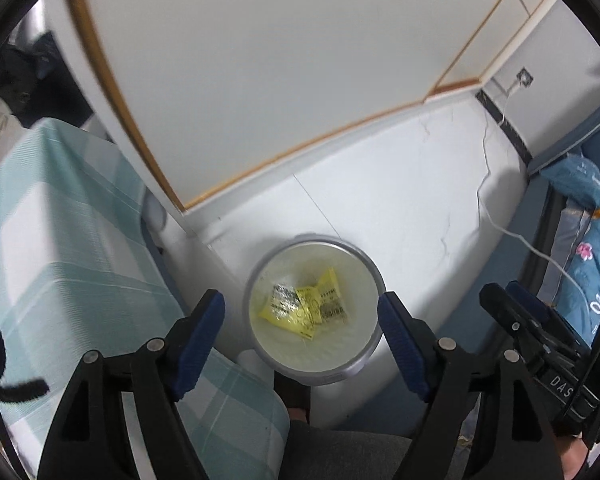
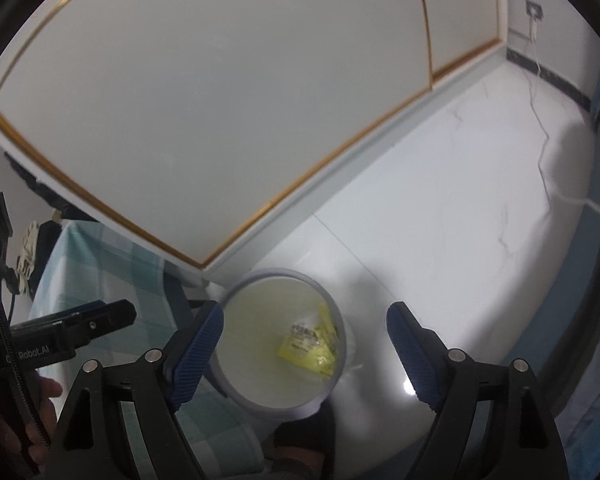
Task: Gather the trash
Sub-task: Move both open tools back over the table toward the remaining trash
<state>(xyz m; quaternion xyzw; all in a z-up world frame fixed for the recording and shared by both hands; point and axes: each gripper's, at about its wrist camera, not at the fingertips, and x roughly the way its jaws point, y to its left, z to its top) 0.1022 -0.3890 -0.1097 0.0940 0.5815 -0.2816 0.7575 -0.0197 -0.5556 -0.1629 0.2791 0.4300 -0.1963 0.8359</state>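
A round grey trash bin [image 1: 364,364] with a clear liner stands on the white floor. Yellow crumpled wrappers [image 1: 306,306] lie at its bottom. My left gripper [image 1: 302,320] is open and empty, held above the bin. My right gripper [image 2: 306,344] is open and empty too, above the same bin [image 2: 260,406], with the yellow wrappers [image 2: 308,346] showing inside. The right gripper's body [image 1: 532,320] shows at the right of the left wrist view. The left gripper's body [image 2: 72,328] shows at the left of the right wrist view.
A bed with a pale green checked sheet [image 1: 60,260] is left of the bin. White wardrobe doors with gold trim [image 1: 260,80] stand behind it. A white cable [image 1: 496,216] runs across the floor. Blue bedding [image 1: 584,240] is at the right. My foot [image 2: 304,440] is beside the bin.
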